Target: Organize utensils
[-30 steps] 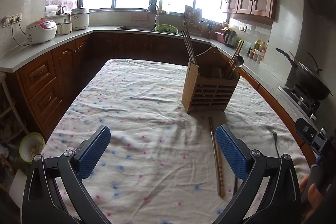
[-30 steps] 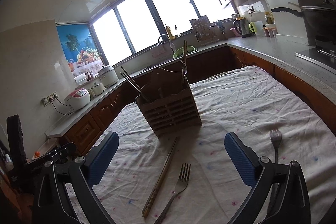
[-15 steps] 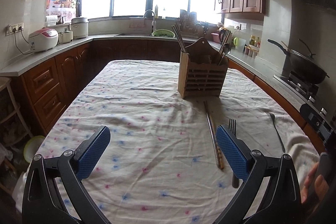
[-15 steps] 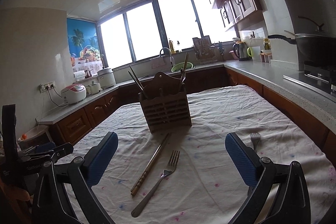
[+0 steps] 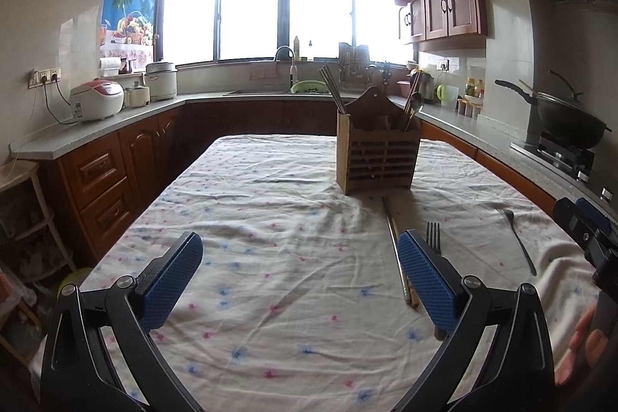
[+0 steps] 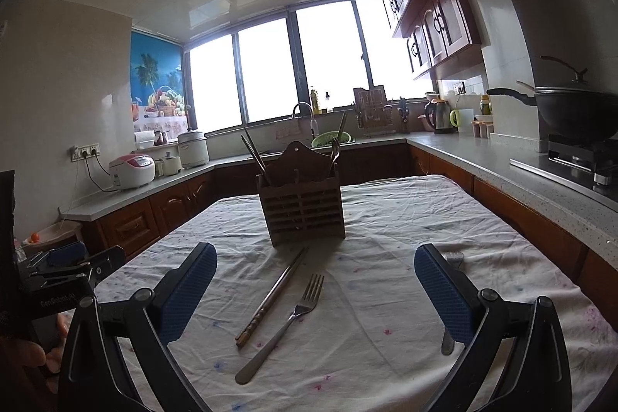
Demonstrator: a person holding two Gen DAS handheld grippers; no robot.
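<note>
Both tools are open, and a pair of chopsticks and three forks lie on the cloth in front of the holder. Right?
Not quite: two forks, not three. The right wrist view shows one fork beside the chopsticks, the other fork behind the right tool. The holder and open left tool stand as stated.

In the right wrist view, our right gripper's blue finger pad [image 6: 440, 290] covers most of a second metal fork [image 6: 447, 344]. In the left wrist view, our left pad [image 5: 425, 280] hides the nearer fork's handle [image 5: 432, 238] and we cannot tell what fills the slatted wooden utensil holder [image 5: 377, 157].
</note>
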